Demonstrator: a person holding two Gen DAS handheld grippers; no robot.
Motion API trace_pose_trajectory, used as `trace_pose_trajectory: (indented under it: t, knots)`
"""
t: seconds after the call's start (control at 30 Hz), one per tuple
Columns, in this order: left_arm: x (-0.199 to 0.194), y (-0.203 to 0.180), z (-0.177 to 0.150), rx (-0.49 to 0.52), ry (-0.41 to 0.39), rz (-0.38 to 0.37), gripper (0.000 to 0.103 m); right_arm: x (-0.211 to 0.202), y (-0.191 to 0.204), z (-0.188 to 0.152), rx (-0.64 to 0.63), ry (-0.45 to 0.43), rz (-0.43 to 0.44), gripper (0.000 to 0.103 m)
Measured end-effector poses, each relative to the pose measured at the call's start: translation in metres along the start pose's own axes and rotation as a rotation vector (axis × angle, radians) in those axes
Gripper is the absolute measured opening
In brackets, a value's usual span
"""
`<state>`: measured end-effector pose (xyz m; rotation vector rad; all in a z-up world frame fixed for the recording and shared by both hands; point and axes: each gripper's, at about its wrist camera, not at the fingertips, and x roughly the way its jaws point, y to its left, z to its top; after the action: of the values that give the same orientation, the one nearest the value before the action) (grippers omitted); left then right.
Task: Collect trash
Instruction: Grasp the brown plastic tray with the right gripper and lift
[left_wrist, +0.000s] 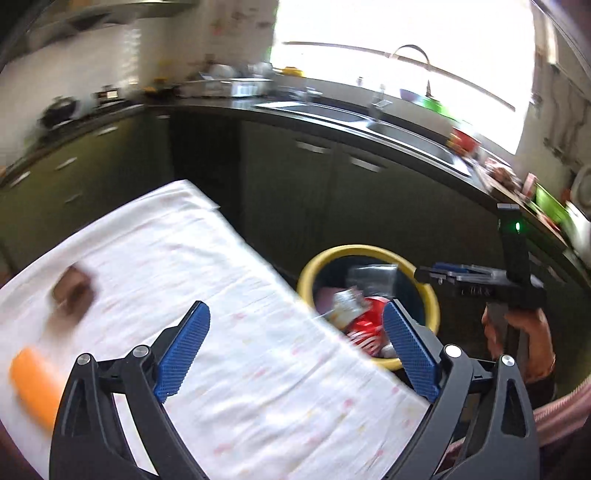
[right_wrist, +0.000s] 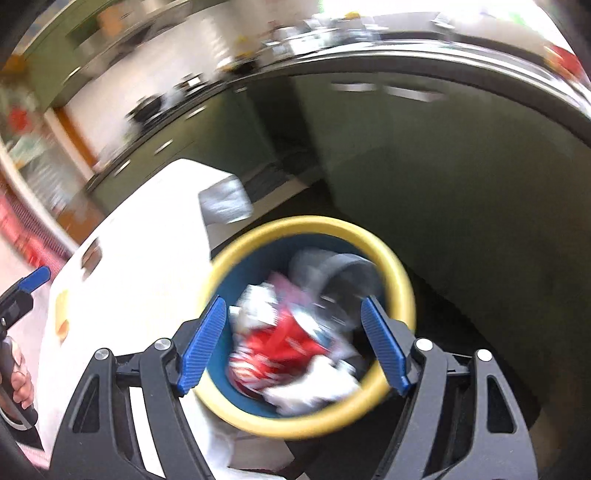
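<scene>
A blue bin with a yellow rim (left_wrist: 436, 295) (right_wrist: 402, 280) stands on the floor beside a table covered in white cloth (left_wrist: 229, 266) (right_wrist: 147, 236). It holds a red wrapper (left_wrist: 365, 328) (right_wrist: 280, 343), white paper and clear plastic. A brown item (left_wrist: 72, 291) and an orange item (left_wrist: 35, 384) lie blurred on the cloth at the left. My left gripper (left_wrist: 295, 347) is open and empty over the table's edge. My right gripper (right_wrist: 293, 343) is open and empty, directly above the bin; it also shows in the left wrist view (left_wrist: 480, 280).
Dark green kitchen cabinets (left_wrist: 295, 173) with a black counter and a steel sink (left_wrist: 399, 129) run behind the bin. The counter carries bowls, bottles and other clutter under a bright window. The floor around the bin is dark.
</scene>
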<state>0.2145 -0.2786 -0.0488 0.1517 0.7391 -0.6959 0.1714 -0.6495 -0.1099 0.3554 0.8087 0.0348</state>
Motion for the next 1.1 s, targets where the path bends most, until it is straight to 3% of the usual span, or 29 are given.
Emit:
trace_pose_trajectory:
  t: [0.13,0.3,0.43,0.57,0.73,0.83,1.1]
  knots:
    - [-0.035,0.042,-0.026,-0.108,-0.009,0.144,0.094,0.022,0.052,0.027,-0.149,0.032,0.078,0.072]
    - [-0.070,0.094,-0.051,-0.276,-0.021,0.255,0.094,0.057,0.135,0.052,-0.341,0.101,0.192,0.072]
    - [-0.097,0.122,-0.072,-0.349,-0.047,0.323,0.094,0.083,0.201,0.059,-0.468,0.131,0.247,0.072]
    - [-0.116,0.138,-0.086,-0.356,-0.057,0.382,0.096,0.109,0.271,0.058,-0.611,0.168,0.289,0.072]
    - [-0.130,0.154,-0.099,-0.359,-0.056,0.378,0.097,0.138,0.327,0.060,-0.697,0.205,0.337,0.075]
    - [-0.136,0.159,-0.107,-0.350,-0.053,0.376,0.097,0.155,0.357,0.063,-0.765,0.192,0.306,0.083]
    - [-0.151,0.171,-0.129,-0.346,-0.060,0.341,0.098,0.209,0.398,0.067,-0.822,0.292,0.249,0.085]
